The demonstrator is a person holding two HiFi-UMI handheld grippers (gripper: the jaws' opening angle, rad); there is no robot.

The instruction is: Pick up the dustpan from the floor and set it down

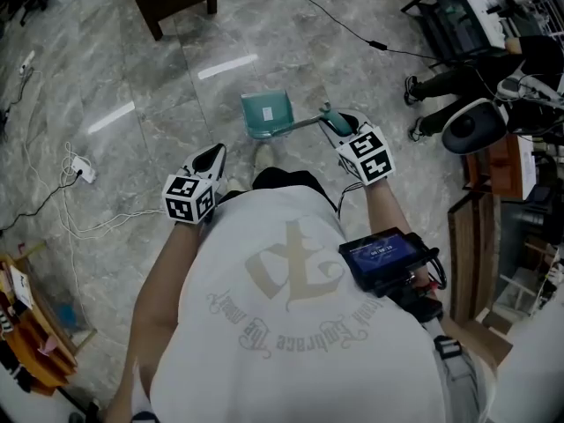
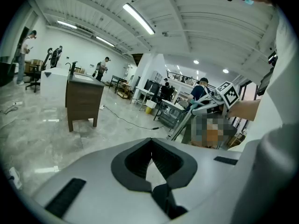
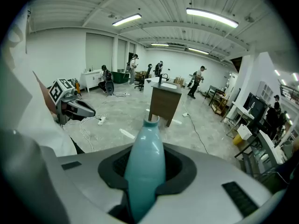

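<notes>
Gripping the dustpan (image 1: pixel 267 115) by its teal handle (image 3: pixel 142 167), the right gripper (image 1: pixel 335 125) is clamped so the scoop stays out at twelve o'clock, away from the person (image 1: pixel 291 324) (lifted or resting, I cannot tell). That forearm (image 1: pixel 388 208) reaches forward, tilted down. At nine o'clock, the left gripper (image 1: pixel 211 157) is closed and empty, held low.

legible text: none | shirt print (image 1: pixel 284 322): ornate, unreadable | screen (image 1: pixel 381 254): too small
</notes>
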